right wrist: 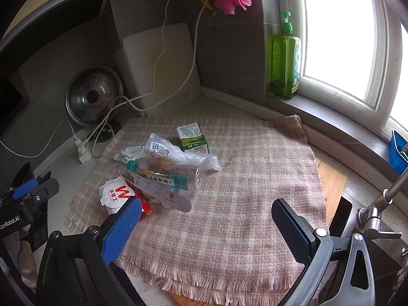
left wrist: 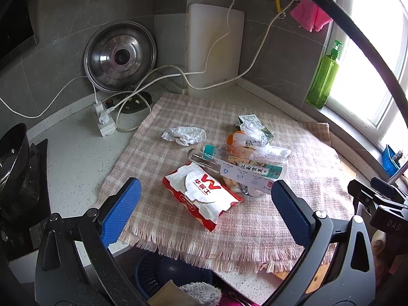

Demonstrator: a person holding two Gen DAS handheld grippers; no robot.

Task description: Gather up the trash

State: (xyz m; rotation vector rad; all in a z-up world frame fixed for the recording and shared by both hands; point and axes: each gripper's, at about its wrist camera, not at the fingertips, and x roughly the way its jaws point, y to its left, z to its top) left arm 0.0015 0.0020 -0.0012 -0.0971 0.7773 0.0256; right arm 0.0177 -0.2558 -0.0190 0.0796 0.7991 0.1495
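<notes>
Left gripper [left wrist: 205, 211] spread wide, holding nothing, poised just above red-and-white wrapper [left wrist: 202, 195]. Right gripper [right wrist: 206, 232] likewise released, over bare checked cloth [right wrist: 250, 204]. Trash heaped mid-cloth — wrapper nearest, plastic bottle [left wrist: 242, 164] lying across it, milk carton [right wrist: 193, 137] behind. Best approach: straddle wrapper crosswise, close gently, lift clear of bottle. Legible — "W" logo on wrapper; bottle and carton text Chinese, too small to transcribe.

Both wrist views look down from near, left view from the left, sharing the checked cloth [left wrist: 229, 219] [right wrist: 242, 204]
</notes>
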